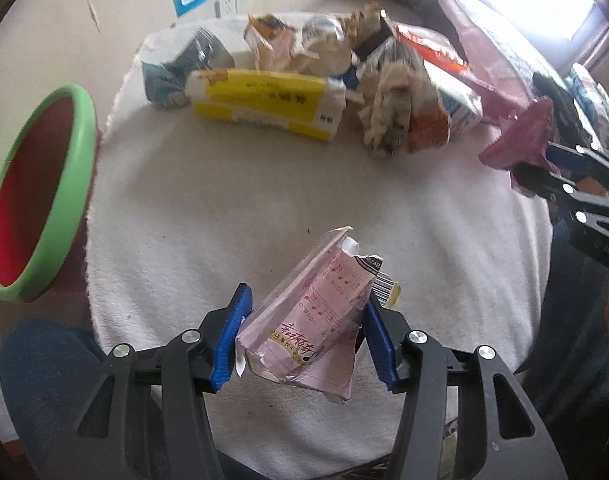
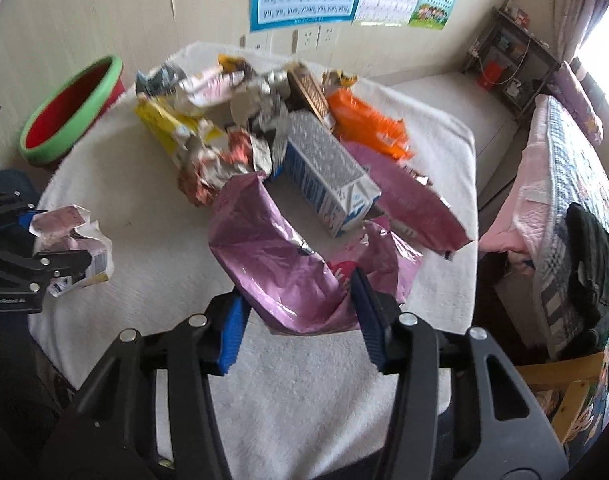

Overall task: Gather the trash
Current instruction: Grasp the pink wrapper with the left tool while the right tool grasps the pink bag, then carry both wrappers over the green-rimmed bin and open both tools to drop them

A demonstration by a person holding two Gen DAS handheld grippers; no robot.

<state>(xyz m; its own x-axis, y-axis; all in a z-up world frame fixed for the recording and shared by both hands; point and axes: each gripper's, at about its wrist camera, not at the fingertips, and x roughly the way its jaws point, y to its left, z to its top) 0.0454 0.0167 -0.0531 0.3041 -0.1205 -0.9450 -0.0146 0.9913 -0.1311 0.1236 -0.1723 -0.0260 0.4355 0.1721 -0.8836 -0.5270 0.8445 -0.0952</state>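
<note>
Jaws of my left gripper [image 1: 304, 336] clench a crumpled pink carton [image 1: 316, 320], low in the frame's centre. My right gripper [image 2: 300, 320] grips a pink foil wrapper [image 2: 288, 256] at lower centre; the bin [image 1: 36, 200] sits far left.

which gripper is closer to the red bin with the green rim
Left. The left gripper, shut on the pink carton, is on the bin's side of the table. The right gripper, shut on the purple wrapper, is across the table from it.
</note>
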